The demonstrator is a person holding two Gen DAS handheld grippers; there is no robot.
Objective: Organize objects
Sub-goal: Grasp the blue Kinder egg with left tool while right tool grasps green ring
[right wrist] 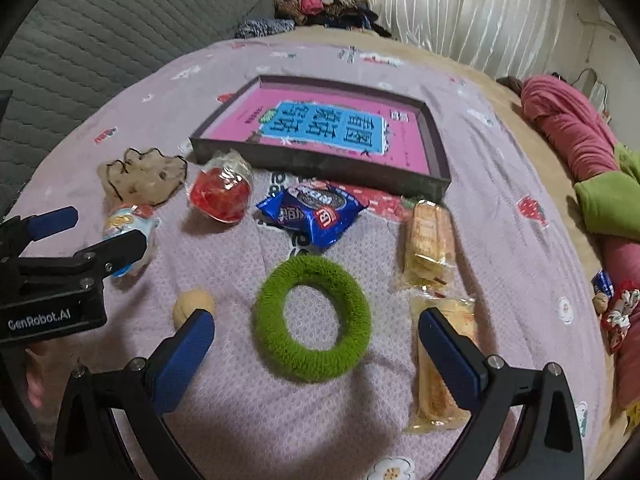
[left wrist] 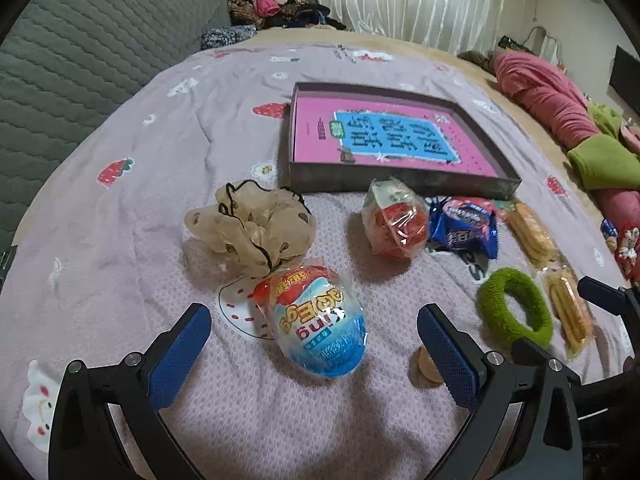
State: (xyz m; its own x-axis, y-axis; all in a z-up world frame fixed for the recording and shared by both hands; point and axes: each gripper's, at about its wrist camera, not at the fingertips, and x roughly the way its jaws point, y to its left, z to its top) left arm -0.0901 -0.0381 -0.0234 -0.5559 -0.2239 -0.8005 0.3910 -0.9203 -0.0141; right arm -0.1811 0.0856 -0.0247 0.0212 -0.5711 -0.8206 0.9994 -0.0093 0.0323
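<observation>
A dark shallow box (left wrist: 396,184) (right wrist: 320,166) with a pink and blue book inside lies on the bed. In front of it lie a beige scrunchie (left wrist: 252,228) (right wrist: 140,178), a wrapped toy egg (left wrist: 316,324) (right wrist: 130,218), a red snack bag (left wrist: 394,222) (right wrist: 222,192), a blue cookie pack (left wrist: 464,226) (right wrist: 312,210), a green scrunchie (left wrist: 516,312) (right wrist: 314,318) and two wafer packs (left wrist: 532,232) (right wrist: 430,244). My left gripper (left wrist: 314,344) is open, its jaws either side of the egg. My right gripper (right wrist: 316,344) is open around the green scrunchie.
A small round tan object (left wrist: 428,364) (right wrist: 194,306) lies between the grippers. A grey quilted headboard (left wrist: 80,60) is at the left. Pink and green bedding (left wrist: 560,108) (right wrist: 580,148) is bunched at the right. Clothes (left wrist: 276,0) are piled at the back.
</observation>
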